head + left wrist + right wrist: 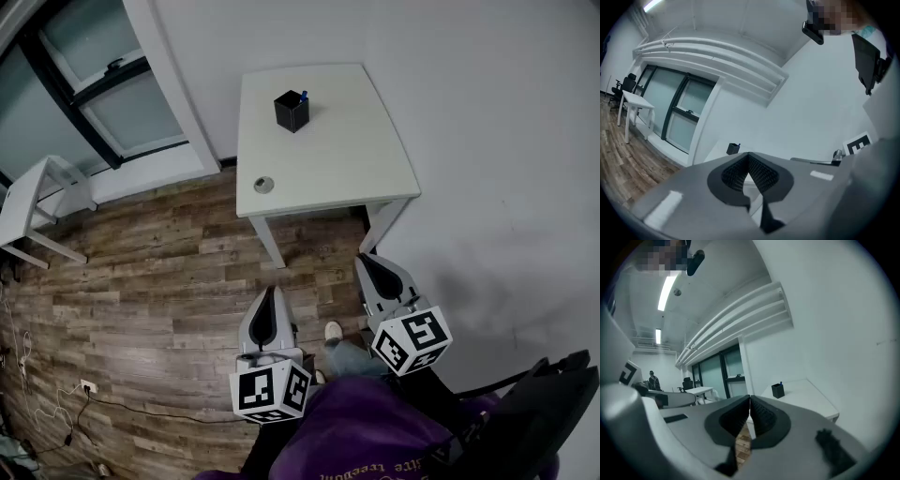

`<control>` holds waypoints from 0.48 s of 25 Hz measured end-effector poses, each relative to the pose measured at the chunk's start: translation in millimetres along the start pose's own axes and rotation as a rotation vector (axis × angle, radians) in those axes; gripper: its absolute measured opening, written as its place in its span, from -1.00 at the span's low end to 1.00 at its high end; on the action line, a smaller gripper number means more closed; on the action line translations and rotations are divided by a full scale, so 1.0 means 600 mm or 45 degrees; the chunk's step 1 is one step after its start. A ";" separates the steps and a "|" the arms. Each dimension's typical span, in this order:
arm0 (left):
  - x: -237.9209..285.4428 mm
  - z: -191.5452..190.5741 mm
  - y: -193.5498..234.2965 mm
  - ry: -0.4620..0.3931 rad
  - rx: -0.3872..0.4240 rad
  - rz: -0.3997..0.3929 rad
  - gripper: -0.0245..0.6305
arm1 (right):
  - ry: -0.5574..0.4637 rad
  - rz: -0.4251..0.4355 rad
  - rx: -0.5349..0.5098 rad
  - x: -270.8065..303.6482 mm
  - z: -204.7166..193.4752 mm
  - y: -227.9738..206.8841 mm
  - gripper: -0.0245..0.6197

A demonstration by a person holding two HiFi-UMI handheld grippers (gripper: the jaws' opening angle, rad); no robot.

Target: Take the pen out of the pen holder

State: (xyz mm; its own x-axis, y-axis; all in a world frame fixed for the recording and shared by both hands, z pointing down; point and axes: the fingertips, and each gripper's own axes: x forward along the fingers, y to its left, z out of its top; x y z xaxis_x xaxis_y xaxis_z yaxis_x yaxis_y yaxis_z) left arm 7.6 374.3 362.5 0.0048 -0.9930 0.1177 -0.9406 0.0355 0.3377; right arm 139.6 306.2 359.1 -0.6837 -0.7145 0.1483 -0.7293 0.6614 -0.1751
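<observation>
A white table point(328, 155) is recorded in the upper centre of the frame, set against a white wall point(487, 112). A black pen holder point(292, 112) is seen standing on its upper part, with a blue-tipped pen point(304, 95) protruding from it. A round grey disc point(264, 185) is noted near the tabletop's lower left corner.

The left gripper point(271, 292) and right gripper point(364, 259) are found in the lower centre, over the wooden floor point(159, 281) and well apart from the pen holder. Each pair of jaws is seen drawn together to a point. A shoe point(332, 330) is seen between the grippers, and a purple garment point(366, 431) along the bottom edge. A second white table point(21, 202) is noted at the left edge, and a black chair point(544, 408) at lower right.
</observation>
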 end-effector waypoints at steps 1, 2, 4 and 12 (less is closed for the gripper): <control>0.013 0.002 -0.003 -0.001 0.001 0.001 -0.91 | -0.002 0.003 -0.002 0.008 0.005 -0.010 -0.89; 0.025 0.004 -0.007 -0.001 0.003 0.002 -0.90 | -0.003 0.006 -0.004 0.016 0.010 -0.020 -0.89; 0.049 0.007 -0.013 0.000 0.002 0.004 -0.90 | -0.002 0.011 -0.007 0.031 0.019 -0.038 -0.89; 0.123 0.013 -0.037 0.002 0.008 -0.003 -0.90 | -0.004 -0.008 -0.003 0.070 0.042 -0.102 -0.89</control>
State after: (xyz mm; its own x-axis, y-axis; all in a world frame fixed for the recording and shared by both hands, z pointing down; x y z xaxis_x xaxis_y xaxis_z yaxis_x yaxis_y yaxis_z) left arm 26.1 299.4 356.2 0.0073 -0.9929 0.1184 -0.9427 0.0327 0.3319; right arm 156.3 230.1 351.6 -0.6792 -0.7193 0.1462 -0.7334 0.6576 -0.1723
